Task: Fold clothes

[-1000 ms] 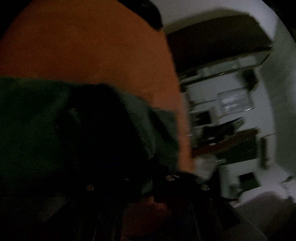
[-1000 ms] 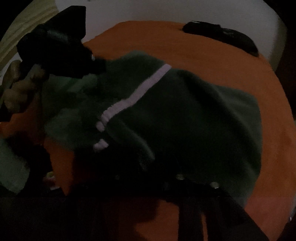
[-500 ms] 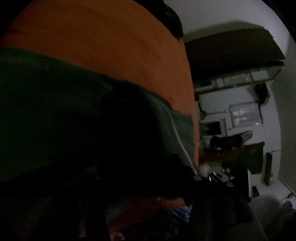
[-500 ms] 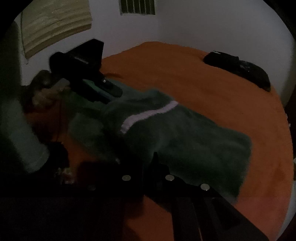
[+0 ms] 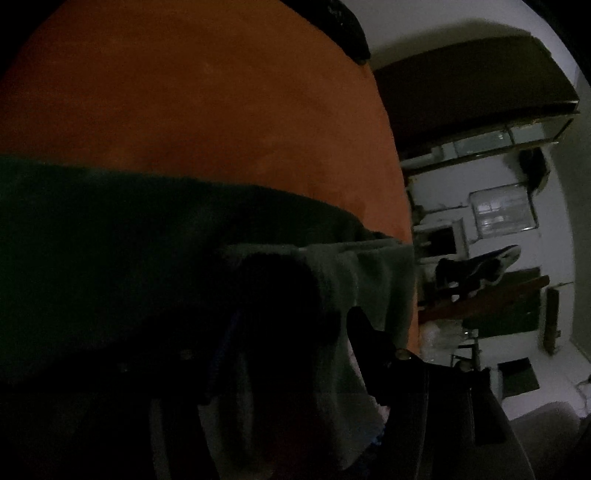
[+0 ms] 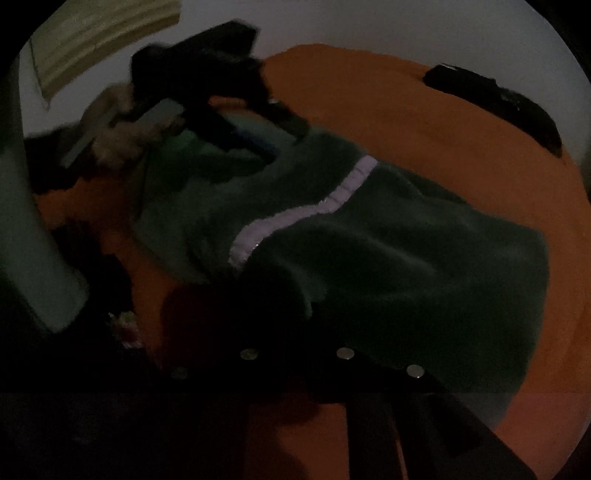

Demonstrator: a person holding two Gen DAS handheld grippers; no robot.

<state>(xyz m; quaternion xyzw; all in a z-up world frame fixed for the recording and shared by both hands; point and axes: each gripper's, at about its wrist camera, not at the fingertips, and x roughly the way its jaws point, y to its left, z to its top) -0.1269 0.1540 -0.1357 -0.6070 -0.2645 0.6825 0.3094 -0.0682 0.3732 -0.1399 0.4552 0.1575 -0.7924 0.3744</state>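
Observation:
A dark green fleece garment (image 6: 406, 258) with a white stripe (image 6: 295, 218) lies bunched on an orange bed cover (image 6: 443, 147). In the right wrist view a hand (image 6: 122, 136) holds my left gripper (image 6: 284, 136) at the garment's far left edge, where paler cloth rises to its tips. Up close, green cloth (image 5: 351, 288) drapes between the fingers of the left gripper (image 5: 325, 306), with the garment (image 5: 110, 240) spreading to the left. My right gripper (image 6: 280, 295) sits at the garment's near corner; its fingers are lost in shadow.
A black object (image 6: 498, 99) lies at the far right edge of the bed, also seen in the left wrist view (image 5: 343, 29). A pale sleeve (image 6: 29, 240) fills the left border. Shelves and furniture (image 5: 498, 214) stand beyond the bed's edge. The room is very dim.
The left gripper has risen and swung over the garment's far edge, drawing cloth up with it. The right gripper pulled back half a second ago and is now close against the near corner again.

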